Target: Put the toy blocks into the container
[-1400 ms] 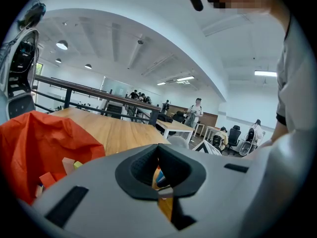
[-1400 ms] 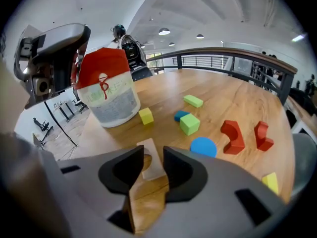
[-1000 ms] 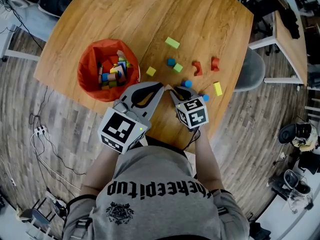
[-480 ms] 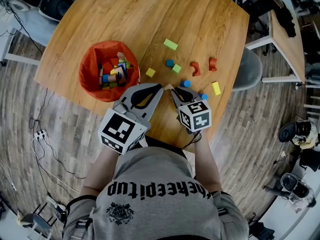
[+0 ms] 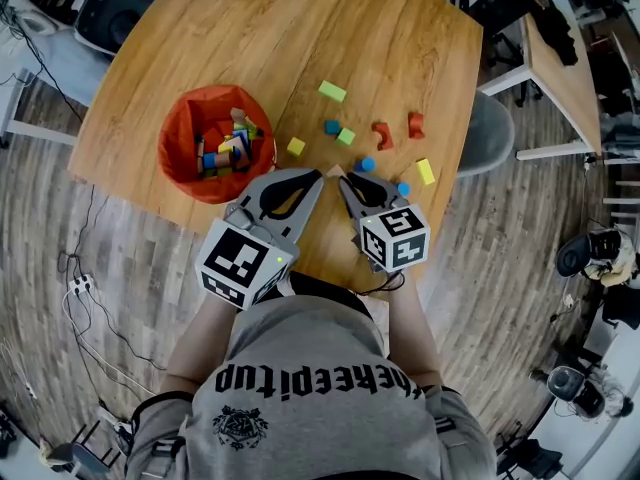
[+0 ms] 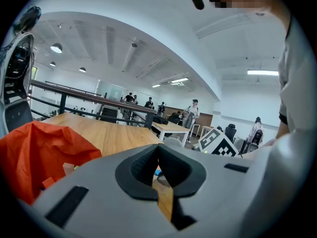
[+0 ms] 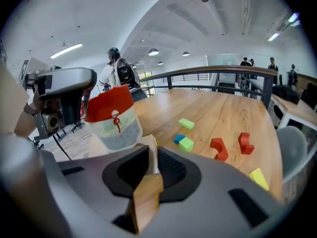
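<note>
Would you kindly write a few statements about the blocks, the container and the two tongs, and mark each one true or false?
1. The orange container already holds several blocks. True.
2. Two red blocks lie on the table. True.
3. The left tongs grip a green block. False: their jaws are shut together with nothing between them.
4. The right tongs are empty. False: a pale block is clamped between their jaws, which have just been closing.
</note>
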Tool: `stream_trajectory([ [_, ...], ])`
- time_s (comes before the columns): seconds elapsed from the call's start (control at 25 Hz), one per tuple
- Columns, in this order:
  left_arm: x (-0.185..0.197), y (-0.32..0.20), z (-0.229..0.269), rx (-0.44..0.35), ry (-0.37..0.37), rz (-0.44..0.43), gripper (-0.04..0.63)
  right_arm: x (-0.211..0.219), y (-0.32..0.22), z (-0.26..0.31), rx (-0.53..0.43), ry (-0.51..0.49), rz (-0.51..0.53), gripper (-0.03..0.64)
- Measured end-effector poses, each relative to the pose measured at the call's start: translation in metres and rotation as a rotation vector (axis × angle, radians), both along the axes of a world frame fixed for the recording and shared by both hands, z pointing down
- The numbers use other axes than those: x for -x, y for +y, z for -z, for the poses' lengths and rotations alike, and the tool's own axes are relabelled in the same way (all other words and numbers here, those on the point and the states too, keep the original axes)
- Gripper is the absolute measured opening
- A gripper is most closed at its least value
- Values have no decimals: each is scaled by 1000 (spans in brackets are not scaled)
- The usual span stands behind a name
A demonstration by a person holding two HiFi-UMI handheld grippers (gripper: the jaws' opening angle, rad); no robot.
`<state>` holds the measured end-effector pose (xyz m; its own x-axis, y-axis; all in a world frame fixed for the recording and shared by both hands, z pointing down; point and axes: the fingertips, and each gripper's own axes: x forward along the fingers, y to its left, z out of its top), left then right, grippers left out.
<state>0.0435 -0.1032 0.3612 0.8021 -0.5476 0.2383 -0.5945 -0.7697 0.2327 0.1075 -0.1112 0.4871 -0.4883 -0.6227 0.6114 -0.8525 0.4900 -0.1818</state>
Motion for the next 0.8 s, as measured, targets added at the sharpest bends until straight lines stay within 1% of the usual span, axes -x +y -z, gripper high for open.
stream_trajectory([
  [0.36,10,12,8,-24,3,-11,15,13,4,36,-82,-43,-18,63],
  [0.8,39,20,18,-53,1,24,15,40,4,74,-171,-74,4,63],
])
